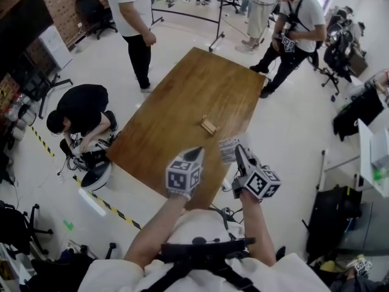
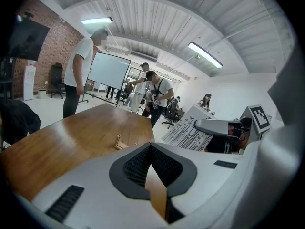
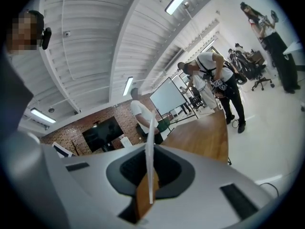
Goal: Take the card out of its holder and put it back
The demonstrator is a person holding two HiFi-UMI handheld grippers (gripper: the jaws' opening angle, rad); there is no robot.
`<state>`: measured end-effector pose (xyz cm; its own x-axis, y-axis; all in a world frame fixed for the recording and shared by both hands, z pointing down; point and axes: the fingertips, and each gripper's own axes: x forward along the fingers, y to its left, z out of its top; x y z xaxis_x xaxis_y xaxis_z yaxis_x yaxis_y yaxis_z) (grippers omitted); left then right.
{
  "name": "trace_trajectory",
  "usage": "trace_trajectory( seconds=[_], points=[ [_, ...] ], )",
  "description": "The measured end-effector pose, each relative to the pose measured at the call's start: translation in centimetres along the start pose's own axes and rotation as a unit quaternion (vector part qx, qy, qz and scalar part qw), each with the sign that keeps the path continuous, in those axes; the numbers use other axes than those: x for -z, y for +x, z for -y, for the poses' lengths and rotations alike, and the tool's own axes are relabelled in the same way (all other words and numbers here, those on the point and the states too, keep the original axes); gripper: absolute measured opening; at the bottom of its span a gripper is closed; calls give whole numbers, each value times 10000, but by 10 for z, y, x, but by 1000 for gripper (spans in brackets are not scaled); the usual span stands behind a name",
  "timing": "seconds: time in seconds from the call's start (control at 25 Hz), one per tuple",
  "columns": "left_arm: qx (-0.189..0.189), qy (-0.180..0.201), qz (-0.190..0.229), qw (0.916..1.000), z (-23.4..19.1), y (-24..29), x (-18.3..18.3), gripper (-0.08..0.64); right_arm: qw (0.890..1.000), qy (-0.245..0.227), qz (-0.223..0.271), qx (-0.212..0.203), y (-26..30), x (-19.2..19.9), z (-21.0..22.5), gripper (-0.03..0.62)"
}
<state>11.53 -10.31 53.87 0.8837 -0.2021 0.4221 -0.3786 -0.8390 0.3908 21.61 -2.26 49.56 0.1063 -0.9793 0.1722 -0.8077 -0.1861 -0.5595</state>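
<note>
1. Your right gripper (image 3: 151,149) pinches the card (image 3: 151,128) edge-on between nearly closed jaws.
2. Your left gripper (image 2: 150,147) has its jaw tips together, holding nothing.
3. The wooden holder (image 1: 208,125) sits on the table (image 1: 182,96), apart from the card.

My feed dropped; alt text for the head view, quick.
The right gripper holds the white card pinched in its jaws over the near edge of the wooden table, apart from the small wooden card holder, which stands empty. The left gripper hovers beside it, holding nothing.
</note>
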Motion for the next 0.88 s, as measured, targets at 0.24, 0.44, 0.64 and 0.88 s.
trace_trajectory(
  seconds=[0.24,0.44,0.64,0.88],
  points=[
    [-43,-26,-41,10000,-9,6,-3,-5,10000,-57,-68,-37,14,-3,1,18],
    [-29,-78,-68,9999,-15,12,-4,-3,9997,-166,-138,-92,24,-5,2,18],
    [-15,-189,-102,9998,-18,24,-6,-3,9989,-411,-195,-140,36,-15,10,18],
    [-147,-330,-185,9992,-26,35,-8,-3,9944,-964,-320,-304,72,-40,14,18]
  ],
)
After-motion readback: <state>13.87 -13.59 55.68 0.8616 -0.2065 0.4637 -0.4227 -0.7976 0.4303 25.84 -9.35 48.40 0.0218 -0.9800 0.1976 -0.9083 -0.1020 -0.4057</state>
